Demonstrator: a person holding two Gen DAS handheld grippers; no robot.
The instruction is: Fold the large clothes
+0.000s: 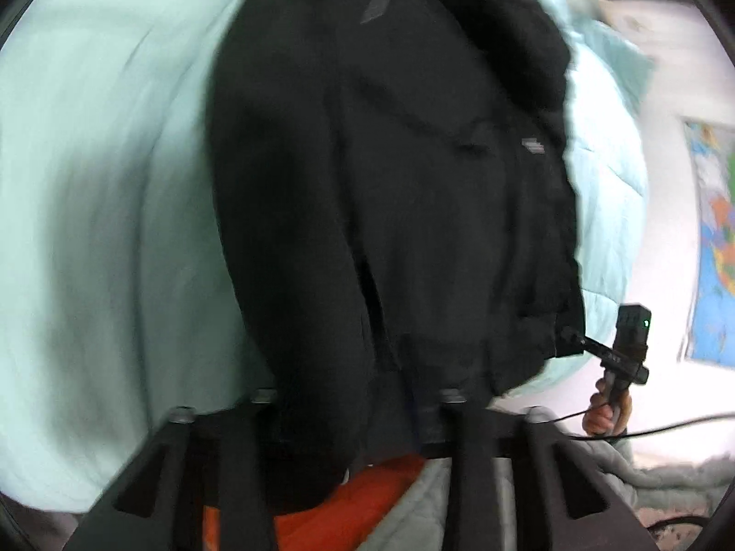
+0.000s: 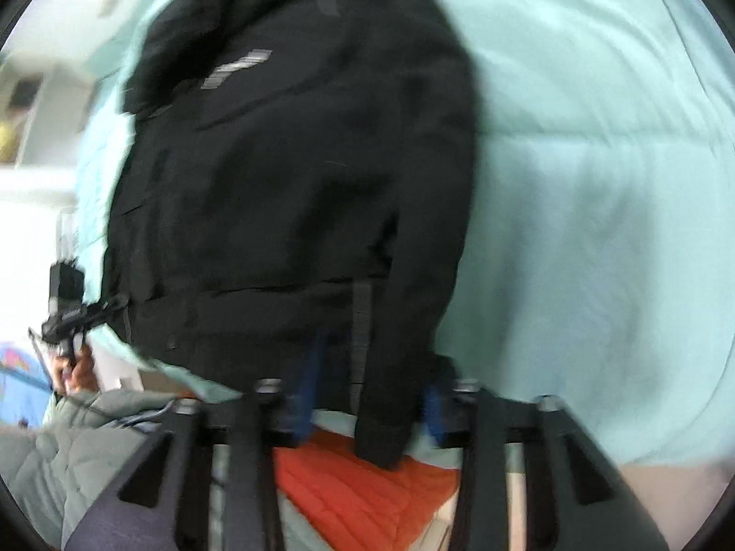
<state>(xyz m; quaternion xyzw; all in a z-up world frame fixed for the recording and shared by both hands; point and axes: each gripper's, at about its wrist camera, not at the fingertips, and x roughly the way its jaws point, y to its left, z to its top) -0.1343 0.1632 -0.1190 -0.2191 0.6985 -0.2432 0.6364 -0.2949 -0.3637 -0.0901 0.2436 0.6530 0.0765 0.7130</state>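
Observation:
A black jacket (image 1: pixel 390 174) lies spread on a mint bedspread (image 1: pixel 105 193), its collar far from me and its hem near. My left gripper (image 1: pixel 358 408) is shut on the hem, and dark cloth covers its fingertips. The right wrist view shows the left gripper (image 2: pixel 112 305) pinching the hem's left corner. My right gripper (image 2: pixel 372 402) is closed on the jacket (image 2: pixel 294 174) at the hem's other end, and a sleeve cuff (image 2: pixel 381 441) hangs between its blue pads (image 2: pixel 305 390). In the left wrist view the right gripper (image 1: pixel 569 335) nips the hem's right corner.
An orange quilted cloth (image 2: pixel 363 491) lies below the hem, close to me. A person's hand (image 1: pixel 606 413) and grey-green padded sleeve (image 2: pixel 82 450) hold the grippers. A coloured map (image 1: pixel 716 248) hangs on the white wall at right. A cable (image 1: pixel 643 431) trails from the right gripper.

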